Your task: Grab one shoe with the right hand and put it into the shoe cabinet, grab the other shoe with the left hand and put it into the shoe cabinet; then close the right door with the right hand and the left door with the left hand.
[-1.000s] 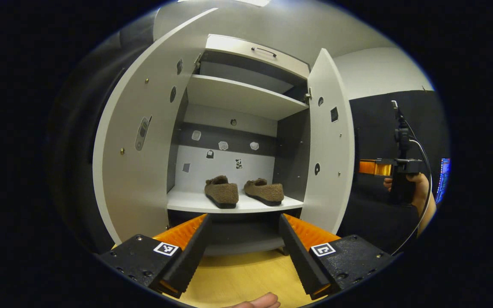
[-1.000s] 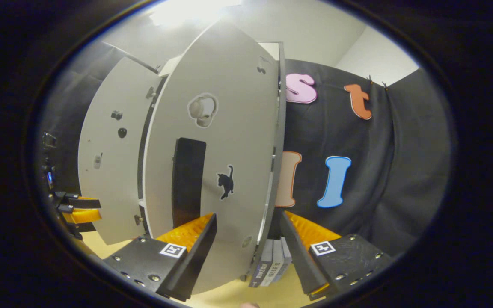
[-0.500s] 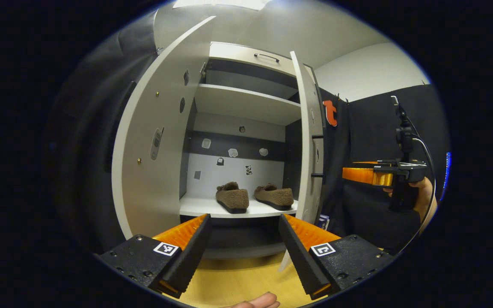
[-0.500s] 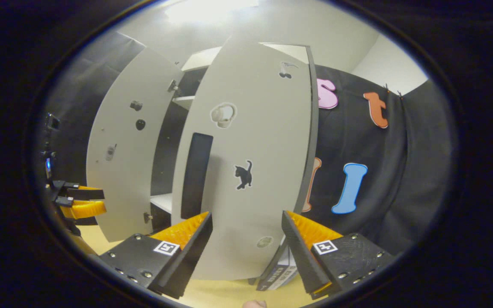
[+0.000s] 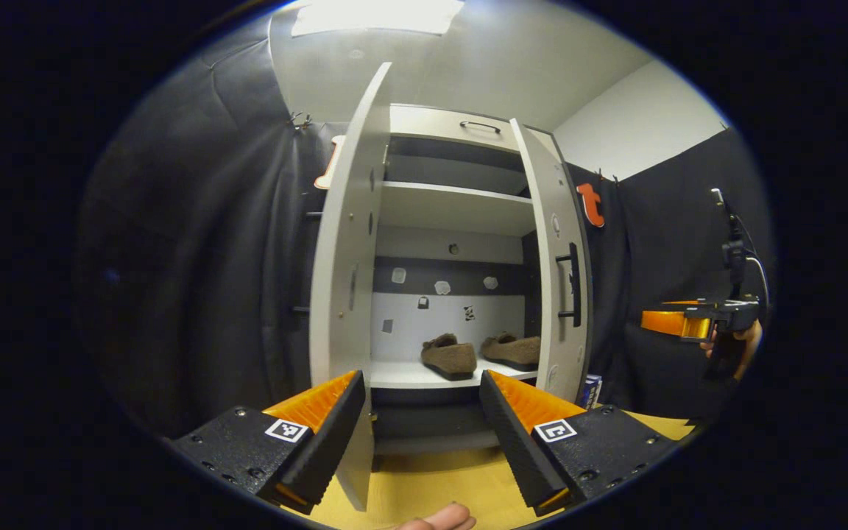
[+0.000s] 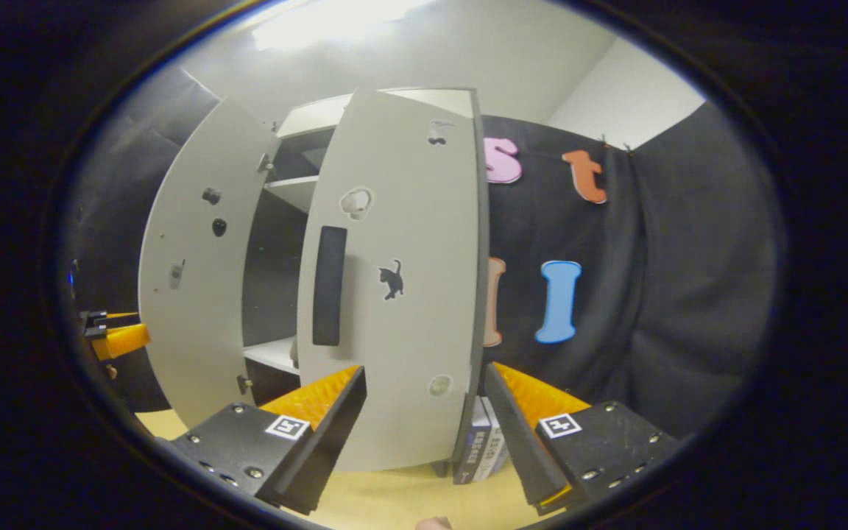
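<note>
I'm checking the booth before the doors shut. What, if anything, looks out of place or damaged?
Nothing stands out. Both brown shoes sit upright, side by side on the cabinet's lower shelf. The left door and right door hang straight, partly open. Some boxes stand on the floor beside the cabinet.

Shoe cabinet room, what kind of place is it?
Probably a recording booth, not a home: black cloth wall behind a pale shoe cabinet, two brown shoes on its shelf, a wooden floor and a hand-held gripper.
</note>
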Motion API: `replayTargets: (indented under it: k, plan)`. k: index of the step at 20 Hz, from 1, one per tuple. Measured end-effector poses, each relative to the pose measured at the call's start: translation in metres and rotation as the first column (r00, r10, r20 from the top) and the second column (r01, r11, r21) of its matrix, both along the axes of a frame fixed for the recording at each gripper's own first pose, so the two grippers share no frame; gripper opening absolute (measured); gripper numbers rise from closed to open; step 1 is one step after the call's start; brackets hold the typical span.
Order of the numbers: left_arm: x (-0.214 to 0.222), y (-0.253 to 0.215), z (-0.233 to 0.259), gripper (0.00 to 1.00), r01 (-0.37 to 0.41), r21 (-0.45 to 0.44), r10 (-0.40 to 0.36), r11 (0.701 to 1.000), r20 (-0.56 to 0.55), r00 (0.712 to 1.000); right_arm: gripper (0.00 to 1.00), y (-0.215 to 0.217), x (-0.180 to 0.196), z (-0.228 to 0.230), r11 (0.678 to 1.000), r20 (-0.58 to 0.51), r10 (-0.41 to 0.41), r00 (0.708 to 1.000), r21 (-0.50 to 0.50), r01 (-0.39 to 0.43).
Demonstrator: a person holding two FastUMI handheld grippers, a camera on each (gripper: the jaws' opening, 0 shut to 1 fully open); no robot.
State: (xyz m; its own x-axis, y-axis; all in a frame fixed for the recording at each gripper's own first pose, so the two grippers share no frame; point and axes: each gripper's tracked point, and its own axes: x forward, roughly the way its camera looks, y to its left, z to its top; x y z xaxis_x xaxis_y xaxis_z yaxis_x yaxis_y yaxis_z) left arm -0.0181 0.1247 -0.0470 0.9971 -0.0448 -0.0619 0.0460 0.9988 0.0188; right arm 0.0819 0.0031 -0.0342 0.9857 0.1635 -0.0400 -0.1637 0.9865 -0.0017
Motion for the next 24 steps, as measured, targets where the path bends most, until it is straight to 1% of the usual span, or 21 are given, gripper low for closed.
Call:
replayTargets:
  k: [1,2,3,4,6,8,9,10,11,13,14,17,20,21,22,23,24]
  plan:
    - [-0.002,0.012,-0.002,0.96,-0.021,-0.005,0.021,1.000,-0.021,1.000,0.98,0.003,-0.010,-0.002,1.000,0.006,-0.011,1.000,0.025,0.011]
    - [-0.005,0.025,-0.002,0.96,-0.040,-0.007,0.039,0.999,-0.039,0.998,0.98,0.010,-0.019,-0.004,0.998,0.007,0.003,1.000,0.055,-0.003]
    - [-0.009,0.038,0.001,0.93,-0.055,-0.007,0.055,0.998,-0.050,0.997,0.98,0.017,-0.024,-0.006,0.997,0.007,0.016,1.000,0.079,-0.016]
    - [-0.015,0.051,0.005,0.96,-0.069,-0.008,0.069,0.998,-0.057,0.996,0.98,0.019,-0.028,-0.012,0.996,0.001,0.023,1.000,0.082,-0.023]
    - [-0.023,0.084,0.018,0.96,-0.124,-0.007,0.123,0.992,-0.049,0.991,0.98,0.026,-0.035,-0.025,0.997,-0.019,0.047,0.999,0.063,-0.046]
    - [-0.024,0.114,0.037,0.96,-0.184,-0.001,0.184,0.983,-0.019,0.983,0.98,0.034,-0.039,-0.036,0.993,-0.034,0.087,0.996,0.079,-0.084]
    - [-0.025,0.128,0.046,0.92,-0.211,0.012,0.211,0.977,0.003,0.977,0.98,0.035,-0.041,-0.042,0.992,-0.045,0.094,0.995,0.085,-0.090]
    - [-0.027,0.146,0.055,0.93,-0.248,0.040,0.247,0.968,0.028,0.969,0.98,0.033,-0.043,-0.048,0.991,-0.059,0.098,0.993,0.092,-0.092]
    - [-0.027,0.160,0.062,0.96,-0.283,0.067,0.281,0.957,0.045,0.959,0.98,0.032,-0.045,-0.053,0.990,-0.069,0.104,0.992,0.103,-0.096]
    - [-0.026,0.182,0.073,0.96,-0.333,0.115,0.326,0.936,0.077,0.942,0.98,0.030,-0.056,-0.051,0.981,-0.065,0.120,0.991,0.164,-0.108]
    - [-0.021,0.188,0.076,0.92,-0.342,0.126,0.334,0.931,0.082,0.939,0.99,0.032,-0.061,-0.048,0.974,-0.057,0.139,0.989,0.189,-0.126]
    - [-0.004,0.197,0.075,0.93,-0.334,0.104,0.327,0.937,0.076,0.942,1.00,0.025,-0.075,-0.040,0.971,-0.030,0.156,0.987,0.190,-0.148]
    - [0.035,0.213,0.062,0.92,-0.301,0.089,0.299,0.950,0.031,0.954,1.00,0.019,-0.091,-0.036,0.968,-0.012,0.165,0.986,0.193,-0.159]
    - [0.048,0.215,0.057,0.96,-0.290,0.077,0.290,0.954,0.017,0.957,1.00,0.019,-0.098,-0.035,0.968,-0.005,0.171,0.985,0.185,-0.168]
    - [0.060,0.216,0.054,0.93,-0.270,0.070,0.271,0.960,-0.004,0.962,1.00,0.018,-0.105,-0.035,0.970,0.002,0.174,0.985,0.172,-0.172]
    - [0.073,0.213,0.049,0.96,-0.243,0.058,0.245,0.968,-0.013,0.970,1.00,0.015,-0.111,-0.034,0.972,0.017,0.171,0.985,0.158,-0.171]
    - [0.083,0.208,0.047,0.93,-0.223,0.052,0.224,0.973,-0.013,0.974,1.00,0.011,-0.117,-0.034,0.976,0.030,0.158,0.987,0.149,-0.160]
